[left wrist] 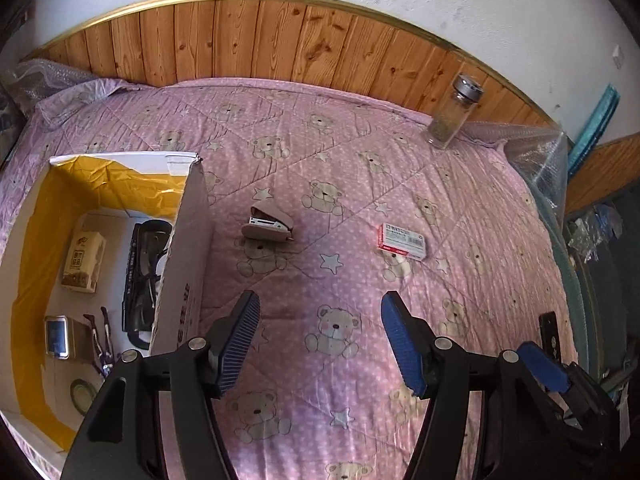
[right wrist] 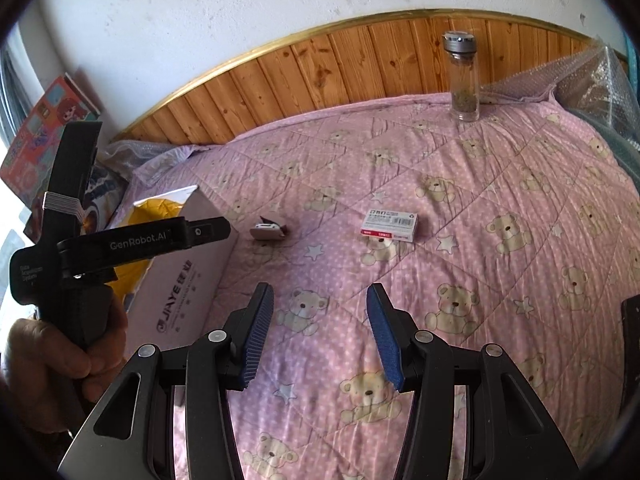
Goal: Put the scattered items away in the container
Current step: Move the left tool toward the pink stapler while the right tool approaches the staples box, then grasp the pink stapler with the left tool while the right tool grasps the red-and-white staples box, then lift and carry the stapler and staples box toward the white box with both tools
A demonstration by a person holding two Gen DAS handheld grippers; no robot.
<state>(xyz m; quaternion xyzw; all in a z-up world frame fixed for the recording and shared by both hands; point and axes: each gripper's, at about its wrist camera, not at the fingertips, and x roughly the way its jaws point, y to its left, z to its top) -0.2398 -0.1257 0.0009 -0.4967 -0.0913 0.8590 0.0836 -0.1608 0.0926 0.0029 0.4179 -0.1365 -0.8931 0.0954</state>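
Left wrist: box [left wrist: 188, 248] with glasses [left wrist: 146, 272], tin [left wrist: 58, 336]

My two handheld grippers, black frames with blue pads

My left gripper [left wrist: 320, 336] and my right gripper [right wrist: 320, 332] share one build: matte black angular linkage arms, triangular cut-outs in the outer plates, and round silver pivot screws at each joint. The fingers [right wrist: 258, 336] carry blue pads, ribbed in fine lines on one side and finely dotted on the other. Seen from the right wrist, the left tool's black body reads "GenRobot.AI" in pale lettering, with a small white label and a banded silver collar on its upright grip, which my left hand [right wrist: 60, 352] wraps.
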